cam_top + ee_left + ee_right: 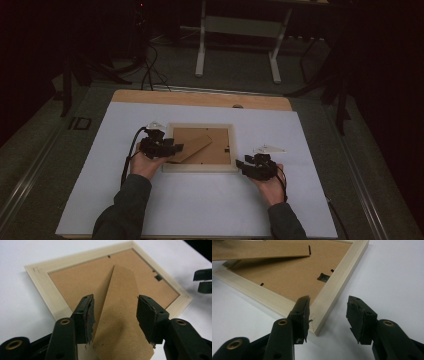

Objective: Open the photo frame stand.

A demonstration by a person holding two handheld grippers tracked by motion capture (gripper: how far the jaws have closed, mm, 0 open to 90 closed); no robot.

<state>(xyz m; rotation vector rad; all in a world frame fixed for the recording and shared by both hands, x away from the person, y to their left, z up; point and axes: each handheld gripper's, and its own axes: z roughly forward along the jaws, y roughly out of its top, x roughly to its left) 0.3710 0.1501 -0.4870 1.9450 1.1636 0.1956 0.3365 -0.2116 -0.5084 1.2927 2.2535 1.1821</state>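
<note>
Frame [200,148] lies face-down mid-table [200,210], left hand-held gripper [115,315] spread around the raised stand [120,322], right hand-held gripper [328,315] spread at the frame's corner, so probably best to pin that corner before pinching the stand's edge squarely

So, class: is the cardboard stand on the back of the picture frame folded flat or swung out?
Swung out. The stand lifts clear of the frame's backing board, casting a shadow beneath, in the right gripper view.
</note>
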